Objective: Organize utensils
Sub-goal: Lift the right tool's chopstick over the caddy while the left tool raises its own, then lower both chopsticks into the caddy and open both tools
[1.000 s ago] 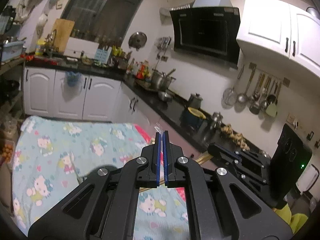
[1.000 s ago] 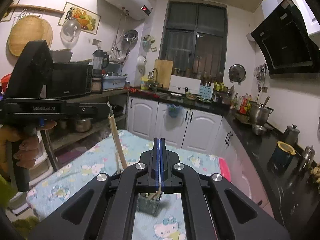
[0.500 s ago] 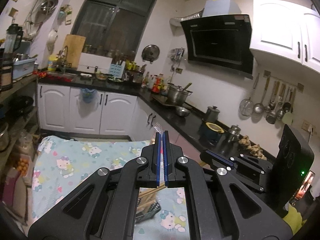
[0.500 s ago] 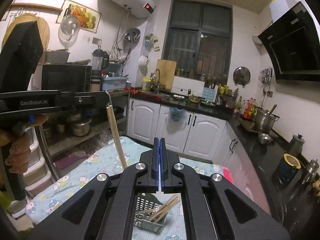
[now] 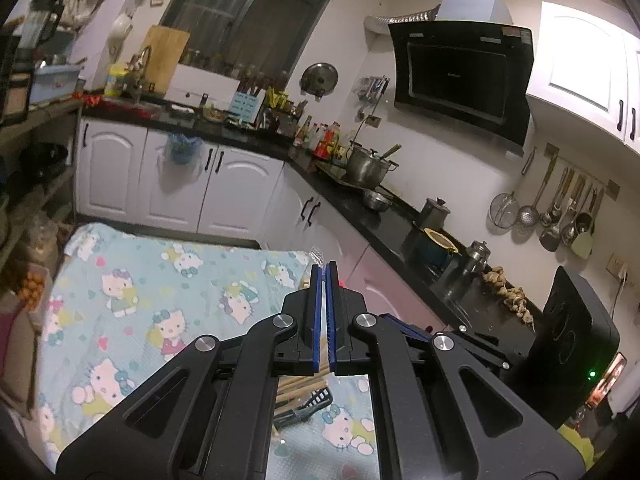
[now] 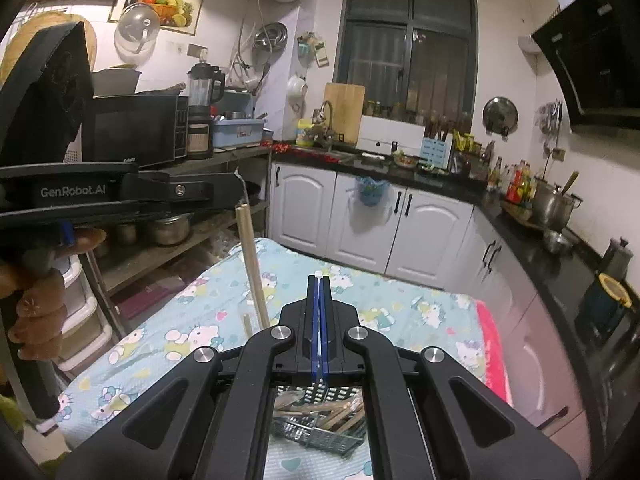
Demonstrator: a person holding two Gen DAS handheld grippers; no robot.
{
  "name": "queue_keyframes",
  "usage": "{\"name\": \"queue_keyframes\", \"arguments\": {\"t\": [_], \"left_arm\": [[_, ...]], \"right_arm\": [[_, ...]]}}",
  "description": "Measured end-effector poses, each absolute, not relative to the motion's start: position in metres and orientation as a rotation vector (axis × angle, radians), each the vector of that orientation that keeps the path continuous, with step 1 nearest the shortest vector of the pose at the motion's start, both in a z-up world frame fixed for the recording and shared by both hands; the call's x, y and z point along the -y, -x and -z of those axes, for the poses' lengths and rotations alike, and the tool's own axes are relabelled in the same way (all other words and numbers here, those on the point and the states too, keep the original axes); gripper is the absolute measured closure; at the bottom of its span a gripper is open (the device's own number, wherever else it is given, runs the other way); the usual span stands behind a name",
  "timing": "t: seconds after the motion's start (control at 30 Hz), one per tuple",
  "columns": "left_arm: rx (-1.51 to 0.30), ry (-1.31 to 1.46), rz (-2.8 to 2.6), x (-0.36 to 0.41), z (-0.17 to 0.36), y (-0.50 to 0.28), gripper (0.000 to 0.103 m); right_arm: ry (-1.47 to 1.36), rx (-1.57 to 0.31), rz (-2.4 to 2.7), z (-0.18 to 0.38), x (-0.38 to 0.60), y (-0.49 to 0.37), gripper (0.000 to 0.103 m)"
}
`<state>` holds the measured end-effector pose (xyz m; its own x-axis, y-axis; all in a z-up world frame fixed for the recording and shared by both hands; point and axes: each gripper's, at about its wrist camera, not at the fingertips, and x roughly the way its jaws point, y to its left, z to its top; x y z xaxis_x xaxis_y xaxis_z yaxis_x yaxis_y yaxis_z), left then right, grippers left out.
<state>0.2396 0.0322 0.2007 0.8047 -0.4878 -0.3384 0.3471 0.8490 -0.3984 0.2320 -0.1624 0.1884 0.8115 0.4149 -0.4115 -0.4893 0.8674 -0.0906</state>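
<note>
Left wrist view: left gripper (image 5: 325, 276) has its jaws closed over a table (image 5: 132, 280) with a cartoon-cat cloth; a dark basket (image 5: 310, 400) of wooden utensils peeks out below it. Black counter (image 5: 384, 232) with a pot runs along the right wall, under a range hood (image 5: 460, 76).

Right wrist view: right gripper (image 6: 319, 286) is closed on nothing, above the basket. The left gripper pinches a wooden chopstick (image 6: 252, 268), hanging down over the cloth. White cabinets (image 6: 360, 220) and a dark window (image 6: 404, 60) sit behind.

Dark mesh basket (image 6: 320, 434) of wooden chopsticks (image 6: 332, 412) on tablecloth, one chopstick (image 6: 251, 268) held upright
</note>
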Motion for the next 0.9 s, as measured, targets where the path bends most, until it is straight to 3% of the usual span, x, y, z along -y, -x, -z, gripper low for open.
{"name": "queue_keyframes", "arguments": {"t": [0.7, 0.73, 0.8, 0.9], "left_arm": [[-0.556, 0.429, 0.523, -0.026, -0.14, -0.281, 0.101], [-0.563, 0.427, 0.513, -0.027, -0.138, -0.282, 0.096], [-0.569, 0.423, 0.504, -0.03, -0.135, -0.282, 0.079], [-0.572, 0.419, 0.49, -0.034, -0.134, -0.279, 0.077]], "right_arm": [[0.098, -0.539, -0.529, -0.132, 0.161, -0.261, 0.101], [0.09, -0.546, -0.537, -0.131, 0.162, -0.262, 0.1], [0.073, -0.557, -0.551, -0.128, 0.163, -0.262, 0.084], [0.058, -0.558, -0.548, -0.128, 0.167, -0.26, 0.079]]}}
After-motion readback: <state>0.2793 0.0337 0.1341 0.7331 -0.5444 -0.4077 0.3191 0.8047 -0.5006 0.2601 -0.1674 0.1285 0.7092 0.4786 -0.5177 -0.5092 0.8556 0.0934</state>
